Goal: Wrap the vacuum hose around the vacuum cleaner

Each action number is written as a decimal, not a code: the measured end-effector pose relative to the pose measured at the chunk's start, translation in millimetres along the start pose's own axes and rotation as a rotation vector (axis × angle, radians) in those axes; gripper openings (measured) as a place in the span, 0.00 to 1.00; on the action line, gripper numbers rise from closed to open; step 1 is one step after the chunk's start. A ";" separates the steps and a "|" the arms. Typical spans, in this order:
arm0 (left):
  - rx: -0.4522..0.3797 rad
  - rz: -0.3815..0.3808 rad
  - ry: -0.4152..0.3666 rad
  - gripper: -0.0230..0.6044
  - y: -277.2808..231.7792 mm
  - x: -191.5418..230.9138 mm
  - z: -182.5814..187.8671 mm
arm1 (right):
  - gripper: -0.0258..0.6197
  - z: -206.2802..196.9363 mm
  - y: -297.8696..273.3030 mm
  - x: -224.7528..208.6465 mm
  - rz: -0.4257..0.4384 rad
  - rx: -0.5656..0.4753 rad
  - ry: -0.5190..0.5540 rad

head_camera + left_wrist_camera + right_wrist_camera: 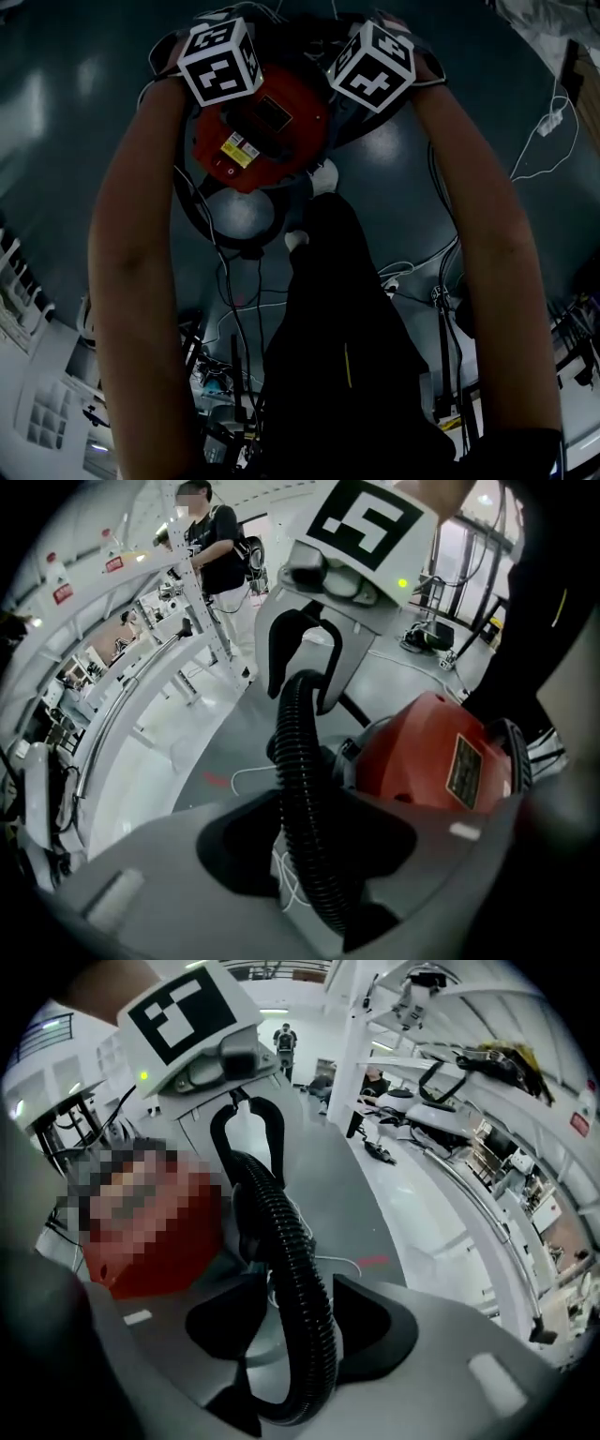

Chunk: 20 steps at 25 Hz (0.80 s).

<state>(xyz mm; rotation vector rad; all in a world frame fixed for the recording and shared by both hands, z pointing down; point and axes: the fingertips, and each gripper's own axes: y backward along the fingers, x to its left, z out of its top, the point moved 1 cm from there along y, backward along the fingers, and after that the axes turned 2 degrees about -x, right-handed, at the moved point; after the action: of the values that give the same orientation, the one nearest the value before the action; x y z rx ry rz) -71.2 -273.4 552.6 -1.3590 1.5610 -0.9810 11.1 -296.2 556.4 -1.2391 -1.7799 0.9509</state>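
Note:
The red vacuum cleaner [258, 131] stands on the dark floor below me, and both grippers hang over it. Their marker cubes show at left [220, 58] and right [373, 64]; the jaws under them are hidden there. The black ribbed hose [305, 789] runs up through my left gripper [309, 855], whose jaws are shut on it. The same hose [295, 1279] also passes through my right gripper [300, 1326], resting against one jaw with a gap at the other. Each gripper view shows the other gripper straddling the hose higher up. A hose loop [202, 220] curves round the cleaner's near side.
My dark trouser leg [337, 356] and white shoe [323, 176] stand right beside the cleaner. Thin cables and a white power strip [551, 122] lie on the floor. White racks [141, 667] and a workbench [487, 1185] line the room; a person [220, 555] stands far off.

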 end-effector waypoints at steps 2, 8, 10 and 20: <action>-0.008 0.012 0.030 0.32 0.3 0.9 -0.7 | 0.33 2.9 -5.2 0.2 -0.002 0.015 0.027; -0.075 0.095 0.198 0.42 6.7 11.3 -7.1 | 0.30 -1.5 -3.2 2.7 0.033 0.024 0.007; -0.072 0.100 0.199 0.42 6.9 12.0 -6.9 | 0.30 -6.7 -2.6 2.3 0.035 0.040 -0.017; -0.061 0.067 0.279 0.39 4.5 6.3 -23.1 | 0.31 -73.0 13.0 1.8 0.101 0.120 -0.286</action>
<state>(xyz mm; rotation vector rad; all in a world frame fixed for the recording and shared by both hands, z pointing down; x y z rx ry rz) -94.8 -278.3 556.0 -1.2414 1.8444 -1.1268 80.4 -280.1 577.2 -1.1714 -1.8580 1.3289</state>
